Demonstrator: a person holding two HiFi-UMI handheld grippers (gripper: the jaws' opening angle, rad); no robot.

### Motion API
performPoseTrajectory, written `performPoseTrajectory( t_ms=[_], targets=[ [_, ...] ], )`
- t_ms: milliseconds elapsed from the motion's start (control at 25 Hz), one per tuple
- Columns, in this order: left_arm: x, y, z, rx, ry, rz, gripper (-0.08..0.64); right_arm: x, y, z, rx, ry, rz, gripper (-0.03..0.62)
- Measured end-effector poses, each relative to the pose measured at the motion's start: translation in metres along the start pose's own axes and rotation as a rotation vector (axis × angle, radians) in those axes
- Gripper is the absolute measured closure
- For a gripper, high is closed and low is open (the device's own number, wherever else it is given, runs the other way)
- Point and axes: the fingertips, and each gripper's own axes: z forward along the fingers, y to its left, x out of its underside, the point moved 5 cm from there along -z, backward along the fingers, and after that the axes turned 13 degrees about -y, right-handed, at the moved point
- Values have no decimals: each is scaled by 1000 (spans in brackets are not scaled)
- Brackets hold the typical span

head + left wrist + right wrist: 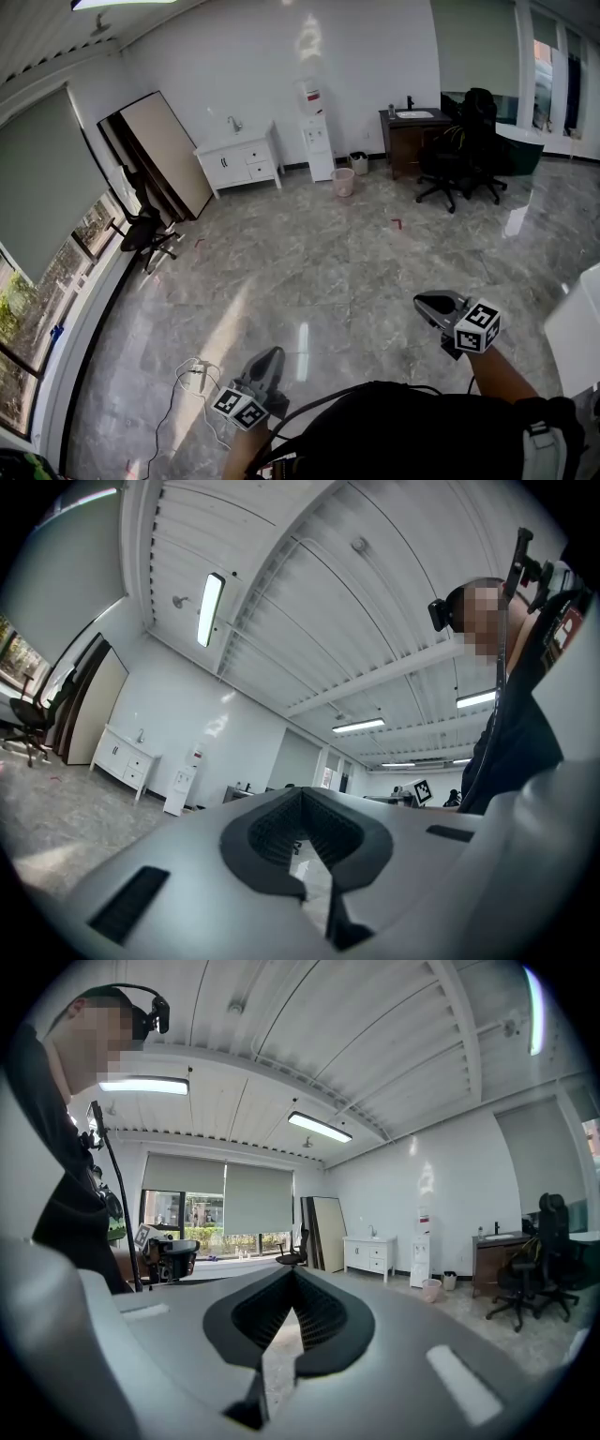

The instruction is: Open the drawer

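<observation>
A white cabinet with drawers (240, 161) and a sink stands against the far wall, well away from both grippers. It shows small in the left gripper view (126, 759) and the right gripper view (369, 1253). A dark wooden desk (411, 139) with a sink stands further right along that wall. My left gripper (275, 355) is held low over the floor, its jaws closed together with nothing between them (301, 793). My right gripper (424, 301) is held out at the right, jaws likewise meeting at the tip and empty (292, 1273).
A water dispenser (317, 141) and a pink bin (343, 181) stand between cabinet and desk. Black office chairs (459, 157) sit at the back right, another chair (143, 232) by the left windows. A white cable (192, 375) lies on the marble floor. A white unit (578, 330) is at the right edge.
</observation>
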Motion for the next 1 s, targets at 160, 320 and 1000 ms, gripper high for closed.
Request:
performPoseTrajectory(
  t_ms=[160, 320, 1000],
  targets=[
    [4, 3, 0, -1, -7, -10, 560, 2, -3, 3, 3, 9, 1, 594],
    [-1, 15, -7, -11, -17, -14, 560, 2, 2, 17, -3, 20, -3, 594],
    [-75, 111, -103, -59, -28, 16, 560, 14, 92, 142, -47, 30, -23, 594]
  ],
)
